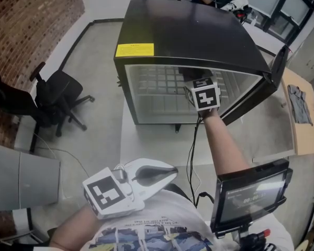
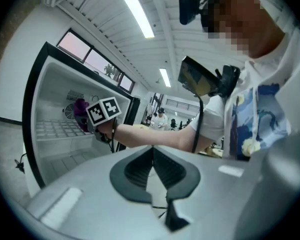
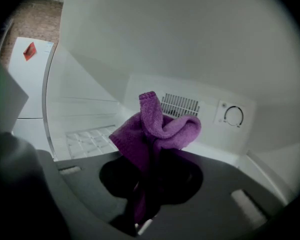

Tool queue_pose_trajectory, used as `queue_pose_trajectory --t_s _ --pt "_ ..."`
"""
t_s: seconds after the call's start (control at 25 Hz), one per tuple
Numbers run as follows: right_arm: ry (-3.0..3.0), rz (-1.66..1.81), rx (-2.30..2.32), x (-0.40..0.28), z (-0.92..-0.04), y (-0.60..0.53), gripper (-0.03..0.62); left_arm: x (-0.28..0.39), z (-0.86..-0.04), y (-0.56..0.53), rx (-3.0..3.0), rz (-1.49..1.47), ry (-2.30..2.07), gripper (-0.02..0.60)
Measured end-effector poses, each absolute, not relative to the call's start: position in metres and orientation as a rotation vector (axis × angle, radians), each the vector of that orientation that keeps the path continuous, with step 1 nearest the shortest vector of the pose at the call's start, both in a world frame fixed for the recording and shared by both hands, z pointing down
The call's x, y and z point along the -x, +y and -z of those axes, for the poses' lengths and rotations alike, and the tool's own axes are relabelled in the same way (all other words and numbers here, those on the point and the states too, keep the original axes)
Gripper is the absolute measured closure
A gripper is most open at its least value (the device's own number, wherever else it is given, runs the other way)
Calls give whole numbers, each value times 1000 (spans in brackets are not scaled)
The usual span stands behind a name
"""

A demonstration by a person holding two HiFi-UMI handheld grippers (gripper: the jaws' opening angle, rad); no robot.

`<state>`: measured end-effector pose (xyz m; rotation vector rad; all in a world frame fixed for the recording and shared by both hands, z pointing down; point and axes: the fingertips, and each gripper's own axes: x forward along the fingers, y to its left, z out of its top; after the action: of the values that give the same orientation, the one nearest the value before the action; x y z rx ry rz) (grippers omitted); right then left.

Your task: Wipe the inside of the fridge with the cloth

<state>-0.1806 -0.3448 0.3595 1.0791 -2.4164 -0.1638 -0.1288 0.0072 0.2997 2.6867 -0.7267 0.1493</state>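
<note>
A black mini fridge (image 1: 183,30) stands on a white table (image 1: 152,148), its door (image 1: 254,98) swung open to the right. My right gripper (image 1: 195,84) reaches inside the white cavity, above the wire shelf (image 1: 157,82). It is shut on a purple cloth (image 3: 157,129), which bunches up above the jaws in front of the back wall's vent grille (image 3: 180,105) and thermostat dial (image 3: 233,116). In the left gripper view the cloth (image 2: 81,109) shows beside the right gripper's marker cube (image 2: 104,111). My left gripper (image 1: 167,171) stays low near the person's chest, shut and holding nothing (image 2: 152,156).
A black office chair (image 1: 55,95) stands left of the table by a brick wall. A wooden board (image 1: 303,124) with a grey cloth (image 1: 298,103) lies on the right. A chest-mounted screen (image 1: 251,195) sits at bottom right. A black cable (image 1: 191,150) runs down from the right gripper.
</note>
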Motion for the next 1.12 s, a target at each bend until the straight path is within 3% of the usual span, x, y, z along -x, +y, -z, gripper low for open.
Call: queue_pose_trajectory --t_s 0.68,1.12 --pt "-2588 66 -798 305 -368 -294 516 169 -300 24 -2632 -132 -927 575" --pt "-2747 -214 -761 318 -354 -278 516 168 -302 35 -2627 -171 -946 575"
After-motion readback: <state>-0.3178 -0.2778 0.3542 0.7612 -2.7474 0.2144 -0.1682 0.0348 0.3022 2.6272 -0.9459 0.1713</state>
